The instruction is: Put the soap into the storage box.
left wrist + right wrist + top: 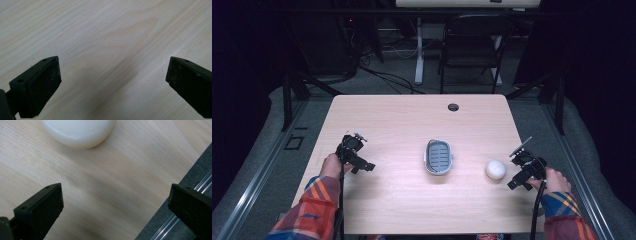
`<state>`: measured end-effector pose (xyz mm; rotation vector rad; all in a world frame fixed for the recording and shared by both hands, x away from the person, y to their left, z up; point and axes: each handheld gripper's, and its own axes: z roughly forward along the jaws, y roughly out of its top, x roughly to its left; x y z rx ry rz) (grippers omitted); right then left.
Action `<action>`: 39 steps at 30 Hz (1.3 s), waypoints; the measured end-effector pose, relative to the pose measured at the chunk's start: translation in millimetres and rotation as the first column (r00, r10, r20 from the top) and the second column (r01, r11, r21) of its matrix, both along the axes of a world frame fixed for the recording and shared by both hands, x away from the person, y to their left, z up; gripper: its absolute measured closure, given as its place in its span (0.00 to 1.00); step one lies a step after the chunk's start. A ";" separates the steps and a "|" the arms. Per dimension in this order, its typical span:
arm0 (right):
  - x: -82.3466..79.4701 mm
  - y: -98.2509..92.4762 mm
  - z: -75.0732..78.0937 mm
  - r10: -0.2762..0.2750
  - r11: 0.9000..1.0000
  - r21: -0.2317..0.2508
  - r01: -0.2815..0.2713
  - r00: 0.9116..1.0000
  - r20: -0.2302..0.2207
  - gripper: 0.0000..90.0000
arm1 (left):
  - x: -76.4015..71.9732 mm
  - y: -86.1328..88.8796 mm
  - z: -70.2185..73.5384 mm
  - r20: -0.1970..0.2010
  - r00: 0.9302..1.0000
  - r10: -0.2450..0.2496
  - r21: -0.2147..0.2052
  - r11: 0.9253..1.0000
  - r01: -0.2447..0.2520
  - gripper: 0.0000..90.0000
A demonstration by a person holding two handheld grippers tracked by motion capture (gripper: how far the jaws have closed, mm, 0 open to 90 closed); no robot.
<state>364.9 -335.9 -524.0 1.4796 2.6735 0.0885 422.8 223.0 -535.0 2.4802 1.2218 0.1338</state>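
Both tongs stand wide apart and grip nothing. Right tongs (115, 202) hover over the table (392, 120) near its right edge, with a white round soap (77, 131) just ahead of them, apart from the pads; in the right gripper view its far part is cut off by the top edge. Left tongs (113, 82) hang over bare wood at the left side. From the high view, the soap (495, 169) lies right of a grey slotted dish (438, 156) at the table's middle, the two apart. Each person's hand is partly hidden behind its tongs.
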 end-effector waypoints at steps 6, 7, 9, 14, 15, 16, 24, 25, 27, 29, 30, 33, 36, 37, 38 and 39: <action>0.6 -1.2 -2.2 -0.010 1.000 0.012 0.010 1.000 0.010 0.00 | 0.2 -0.2 -0.8 -0.006 1.000 -0.001 0.000 1.000 0.001 0.00; 0.1 0.1 -2.3 -0.020 1.000 0.024 0.019 1.000 0.020 0.00 | 0.2 0.3 -0.6 -0.004 1.000 -0.001 0.002 1.000 0.001 0.00; 1.8 1.6 1.0 0.010 1.000 0.001 -0.010 1.000 0.012 0.00 | 0.0 0.7 -0.9 -0.005 1.000 0.005 -0.003 1.000 -0.005 0.00; 1.1 5.5 2.6 0.028 1.000 0.003 -0.028 0.999 0.023 0.00 | 0.4 -1.5 -1.3 -0.004 1.000 -0.006 0.001 1.000 0.006 0.00; 1.2 6.3 3.5 0.034 0.999 -0.006 -0.034 0.999 0.027 0.00 | 0.5 -1.5 -1.4 -0.004 1.000 -0.006 0.001 1.000 0.006 0.00; 0.3 7.5 1.7 0.028 1.000 0.007 -0.029 0.998 0.052 0.00 | 0.5 -1.4 -1.5 -0.008 1.000 -0.004 -0.003 1.000 0.004 0.00; 5.3 14.3 4.8 0.068 0.997 -0.029 -0.066 0.997 0.046 0.00 | 0.6 -2.1 -1.6 -0.005 1.000 -0.009 0.000 1.000 0.009 0.00; 5.9 15.2 5.6 0.071 0.997 -0.028 -0.070 0.997 0.039 0.00 | 0.6 -2.0 -1.5 -0.004 1.000 -0.010 0.001 1.000 0.010 0.00; 5.6 17.4 2.4 0.053 0.999 0.005 -0.053 0.997 0.063 0.00 | 0.7 -1.9 -1.6 -0.004 1.000 -0.009 0.001 1.000 0.009 0.00; 9.6 19.4 4.9 0.093 0.995 -0.037 -0.092 0.995 0.040 0.00 | 0.8 -1.9 -1.7 -0.008 1.000 -0.011 0.000 1.000 0.011 0.00; 11.0 20.6 6.0 0.094 0.995 -0.044 -0.093 0.995 0.023 0.00 | 0.6 -2.1 -1.8 -0.011 1.000 -0.010 -0.001 1.000 0.010 0.00; 13.9 25.3 3.7 0.063 0.998 -0.018 -0.062 0.998 0.019 0.00 | 0.7 -2.2 -1.8 -0.010 1.000 -0.010 -0.001 1.000 0.010 0.00; 17.2 29.4 0.9 0.069 0.998 0.010 -0.069 0.998 0.014 0.00 | 0.8 -2.1 -1.8 -0.009 1.000 -0.011 -0.001 1.000 0.011 0.00; 17.0 30.7 -1.3 0.064 0.998 0.024 -0.065 0.997 0.033 0.00 | 0.7 -2.1 -1.8 -0.010 1.000 -0.011 -0.001 1.000 0.011 0.00; 19.1 32.5 1.5 0.088 0.996 0.001 -0.088 0.996 0.011 0.00 | 0.9 -2.1 -1.9 -0.009 1.000 -0.011 -0.001 1.000 0.011 0.00; 19.7 34.4 1.7 0.086 0.996 0.005 -0.087 0.996 0.012 0.00 | 0.9 -2.1 -2.0 -0.011 1.000 -0.011 0.000 1.000 0.011 0.00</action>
